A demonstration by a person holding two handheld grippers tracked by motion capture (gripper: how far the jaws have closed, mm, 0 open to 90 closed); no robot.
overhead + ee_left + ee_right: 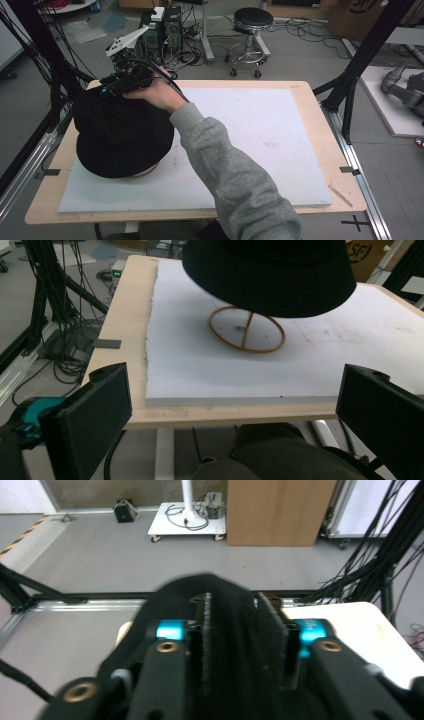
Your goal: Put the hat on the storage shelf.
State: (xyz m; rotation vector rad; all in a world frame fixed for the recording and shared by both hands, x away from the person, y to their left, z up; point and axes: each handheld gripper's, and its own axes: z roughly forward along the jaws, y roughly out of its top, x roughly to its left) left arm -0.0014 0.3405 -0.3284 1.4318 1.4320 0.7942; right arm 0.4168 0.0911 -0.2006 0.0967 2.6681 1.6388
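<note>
A black bucket hat (120,132) sits over a wooden ring stand (146,173) at the left of the white mat (260,130). My right gripper (121,80), held by a hand in a grey sleeve, is at the hat's top far side. In the right gripper view it (232,630) is shut on a fold of the black hat fabric (230,600). In the left gripper view the hat (270,275) hangs above the stand's ring (247,330) and thin post. My left gripper (235,385) is open and holds nothing, low at the table's near edge.
The mat lies on a wooden table (327,150) with black frame posts (360,65) at both sides. On the floor beyond stand a stool (252,20) and computer towers (160,30) with cables. A person's knee (280,450) is under the near edge.
</note>
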